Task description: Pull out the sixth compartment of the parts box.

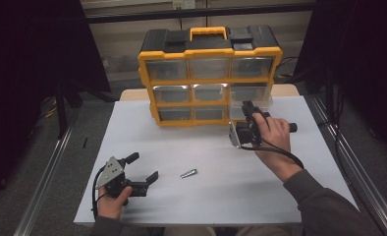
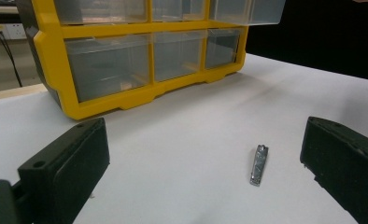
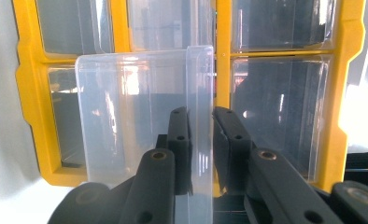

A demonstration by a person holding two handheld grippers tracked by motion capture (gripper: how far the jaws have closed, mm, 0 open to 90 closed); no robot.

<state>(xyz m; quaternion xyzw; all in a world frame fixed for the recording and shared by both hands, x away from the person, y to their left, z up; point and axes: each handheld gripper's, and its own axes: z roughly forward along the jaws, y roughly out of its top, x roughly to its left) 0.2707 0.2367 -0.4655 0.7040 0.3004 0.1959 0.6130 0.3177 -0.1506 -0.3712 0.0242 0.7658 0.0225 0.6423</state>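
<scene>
A yellow and black organiser (image 1: 208, 73) with clear drawers stands at the back of the white table (image 1: 290, 196). Its middle-row right drawer (image 1: 253, 94) is pulled partway out. My right gripper (image 1: 248, 111) is shut on that drawer's front lip; in the right gripper view the clear drawer (image 3: 126, 116) has its lip pinched between the black jaws of the right gripper (image 3: 201, 116). My left gripper (image 1: 143, 166) rests open near the table's front left. A small metal nail clipper (image 1: 188, 173) lies just right of it, and between and beyond the wide jaws of the left gripper (image 2: 201, 172) as the nail clipper (image 2: 259, 164).
The other drawers of the organiser (image 2: 126, 65) are closed. White tabletop lies between the nail clipper and the organiser. Metal rails (image 1: 49, 167) run along both sides of the table, with dark surroundings beyond.
</scene>
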